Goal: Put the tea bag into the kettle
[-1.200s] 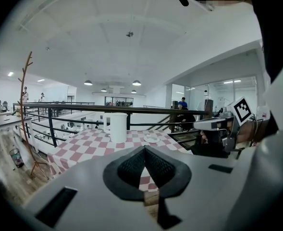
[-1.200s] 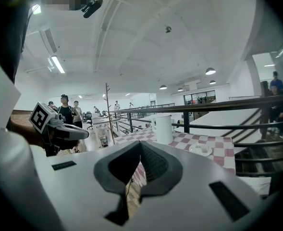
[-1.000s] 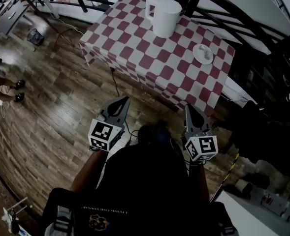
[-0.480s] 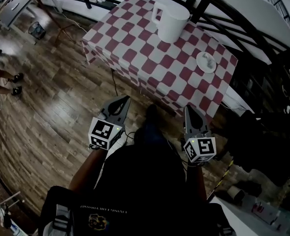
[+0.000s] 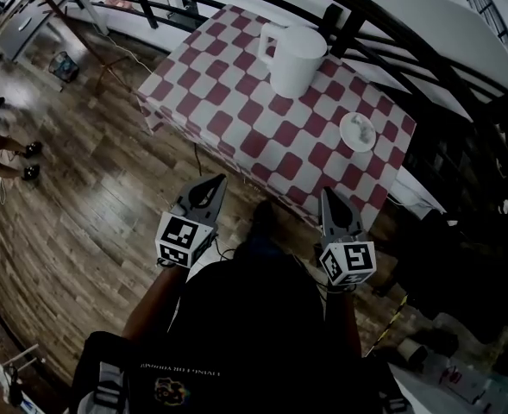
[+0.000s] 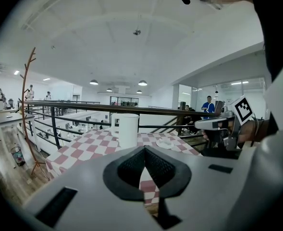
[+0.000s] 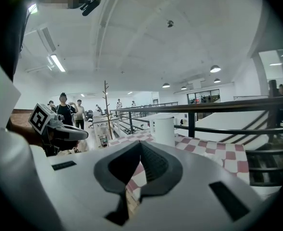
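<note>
Checked table (image 5: 236,110), upright white kettle (image 5: 298,59), handle leftward; left claw (image 5: 212,184) and right claw (image 5: 328,197) closed, empty.

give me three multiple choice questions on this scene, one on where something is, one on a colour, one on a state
1. In the head view, where is the plate relative to the kettle?
A. to its right and nearer the person
B. on the floor
C. on top of it

2. What does the tablecloth look like?
A. blue stripes
B. red and white checks
C. plain green

3. How do the left gripper and the right gripper stand?
A. both shut, nothing between the jaws
B. both wide open
C. left shut on a cup

Answers:
1 A: the plate sits on the cloth apart from the kettle, right of it and closer to the person.
2 B: red and white squares cover the whole cloth.
3 A: each gripper view shows its jaws met with nothing between them.
</note>
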Available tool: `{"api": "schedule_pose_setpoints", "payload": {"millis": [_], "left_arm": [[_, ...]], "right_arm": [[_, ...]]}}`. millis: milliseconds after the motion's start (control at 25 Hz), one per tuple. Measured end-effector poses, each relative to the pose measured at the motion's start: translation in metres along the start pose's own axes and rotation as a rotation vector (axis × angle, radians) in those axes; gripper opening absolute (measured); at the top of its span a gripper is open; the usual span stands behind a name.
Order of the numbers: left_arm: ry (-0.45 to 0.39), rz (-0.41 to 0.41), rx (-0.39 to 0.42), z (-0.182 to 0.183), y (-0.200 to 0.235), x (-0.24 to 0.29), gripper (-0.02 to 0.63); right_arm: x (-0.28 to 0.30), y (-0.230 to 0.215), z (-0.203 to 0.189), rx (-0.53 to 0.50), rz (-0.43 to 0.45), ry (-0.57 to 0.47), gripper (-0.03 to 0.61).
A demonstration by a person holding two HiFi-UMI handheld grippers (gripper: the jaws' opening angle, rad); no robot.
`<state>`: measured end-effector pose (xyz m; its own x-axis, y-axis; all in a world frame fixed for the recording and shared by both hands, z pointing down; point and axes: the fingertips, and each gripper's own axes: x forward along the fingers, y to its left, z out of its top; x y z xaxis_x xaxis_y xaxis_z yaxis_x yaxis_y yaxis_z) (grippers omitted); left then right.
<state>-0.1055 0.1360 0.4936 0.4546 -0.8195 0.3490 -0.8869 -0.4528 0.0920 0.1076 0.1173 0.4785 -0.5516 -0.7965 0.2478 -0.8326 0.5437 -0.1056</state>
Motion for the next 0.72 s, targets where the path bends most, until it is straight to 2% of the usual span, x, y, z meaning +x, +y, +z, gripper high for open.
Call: {"api": "schedule_pose_setpoints", "payload": {"millis": [720], "left_arm": [[0.014, 0.031, 0.003, 0.039, 0.031, 0.111, 0.003]], "right_arm": [[0.101, -0.075, 0.023, 0.001, 0.088, 0.000, 0.014]]}}
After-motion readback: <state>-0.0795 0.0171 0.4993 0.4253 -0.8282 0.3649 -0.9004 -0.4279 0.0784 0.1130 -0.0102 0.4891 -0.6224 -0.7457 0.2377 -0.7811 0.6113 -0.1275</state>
